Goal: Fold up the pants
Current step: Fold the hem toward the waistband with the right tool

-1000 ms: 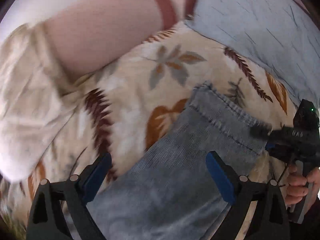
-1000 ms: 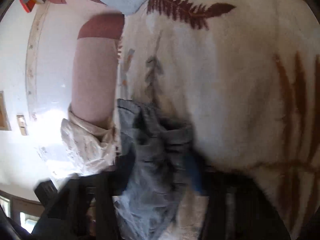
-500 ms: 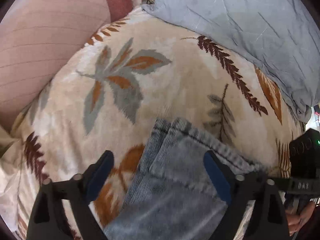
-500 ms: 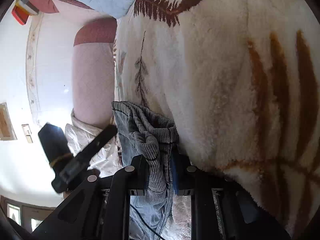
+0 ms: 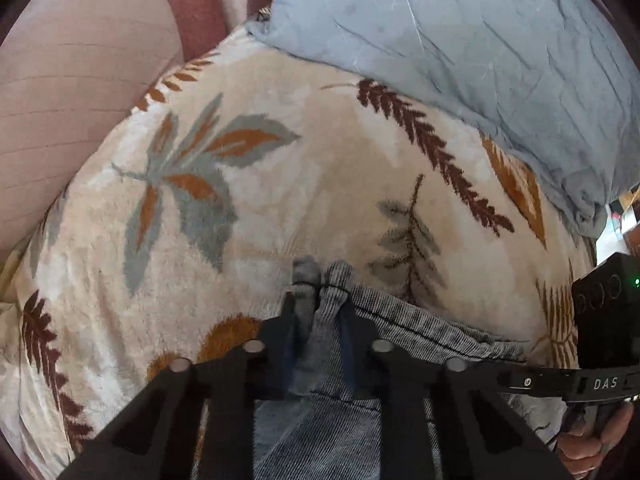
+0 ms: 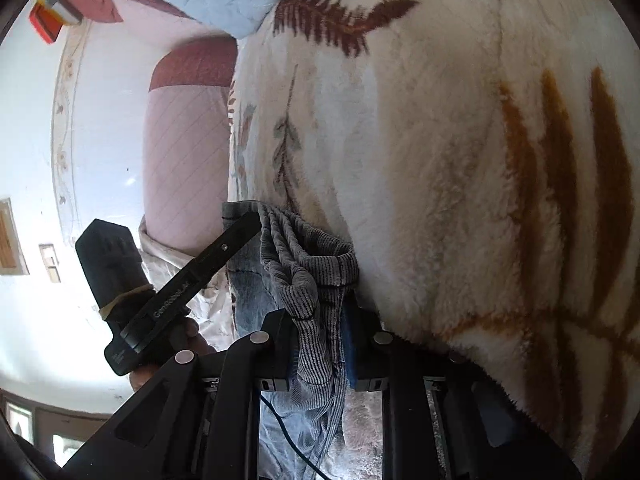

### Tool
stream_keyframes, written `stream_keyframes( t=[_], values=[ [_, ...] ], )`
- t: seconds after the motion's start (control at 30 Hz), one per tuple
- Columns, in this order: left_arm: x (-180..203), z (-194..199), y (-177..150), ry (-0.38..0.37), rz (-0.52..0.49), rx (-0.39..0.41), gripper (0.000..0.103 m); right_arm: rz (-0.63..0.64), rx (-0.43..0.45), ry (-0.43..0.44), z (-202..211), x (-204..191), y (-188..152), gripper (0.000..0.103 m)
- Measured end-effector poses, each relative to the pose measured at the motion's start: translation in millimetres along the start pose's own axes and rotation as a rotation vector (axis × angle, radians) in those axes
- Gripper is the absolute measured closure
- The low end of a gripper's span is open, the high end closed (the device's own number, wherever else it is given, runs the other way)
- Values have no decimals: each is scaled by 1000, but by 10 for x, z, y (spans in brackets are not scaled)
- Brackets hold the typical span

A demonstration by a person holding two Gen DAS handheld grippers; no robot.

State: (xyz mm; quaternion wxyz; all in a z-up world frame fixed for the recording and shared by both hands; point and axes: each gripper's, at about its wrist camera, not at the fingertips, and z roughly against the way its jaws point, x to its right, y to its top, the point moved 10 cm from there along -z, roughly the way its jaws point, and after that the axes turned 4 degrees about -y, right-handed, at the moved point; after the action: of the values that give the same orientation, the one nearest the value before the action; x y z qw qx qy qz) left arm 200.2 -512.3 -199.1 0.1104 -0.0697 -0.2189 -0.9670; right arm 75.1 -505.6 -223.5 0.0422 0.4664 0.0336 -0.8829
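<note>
The grey-blue denim pants lie on a cream blanket with leaf prints. My left gripper is shut on a bunched hem corner of the pants, which pokes out between the fingers. My right gripper is shut on the other end of the same ribbed hem, held against the blanket. The hem edge stretches from my left gripper towards the right gripper's body. The left gripper's body shows in the right wrist view.
A grey-blue pillow lies at the back right of the bed. A pink padded headboard stands at the left. A pale crumpled cloth hangs by the bed edge near a white wall.
My left gripper has closed from wide open onto the hem corner and moved forward over the blanket. My right gripper has kept its hold on the hem.
</note>
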Motion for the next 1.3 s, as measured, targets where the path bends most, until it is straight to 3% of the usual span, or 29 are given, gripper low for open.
stream_keyframes(
  t=[0.17, 0.37, 0.5, 0.6, 0.7, 0.87, 0.97, 1.17, 1.3],
  values=[
    [11, 361, 43, -32, 22, 97, 87, 42, 10, 5, 78, -122, -44, 87],
    [-79, 1072, -6, -61, 54, 225, 87, 237, 49, 24, 227, -596, -253, 87],
    [-220, 1533, -246, -49, 73, 283, 87, 372, 25, 81, 297, -948, -566, 87],
    [-339, 1809, -508, -35, 97, 314, 87, 514, 40, 79, 328, -1200, -851, 87],
    [-451, 1983, -836, -28, 118, 332, 87, 605, -8, 82, 252, -1354, -1241, 87],
    [-696, 2038, -1429, -27, 180, 332, 87, 774, -109, 46, 40, -1421, -2009, 87],
    [-921, 1943, -1814, -23, 249, 312, 86, 812, -181, 8, -173, -1308, -2355, 87],
    [-1352, 1705, -2440, -8, 414, 277, 78, 874, -276, -108, -663, -1015, -2729, 86],
    [-1537, 1764, -2728, 37, 482, 267, 59, 857, -341, -121, -775, -874, -2837, 75]
  ],
)
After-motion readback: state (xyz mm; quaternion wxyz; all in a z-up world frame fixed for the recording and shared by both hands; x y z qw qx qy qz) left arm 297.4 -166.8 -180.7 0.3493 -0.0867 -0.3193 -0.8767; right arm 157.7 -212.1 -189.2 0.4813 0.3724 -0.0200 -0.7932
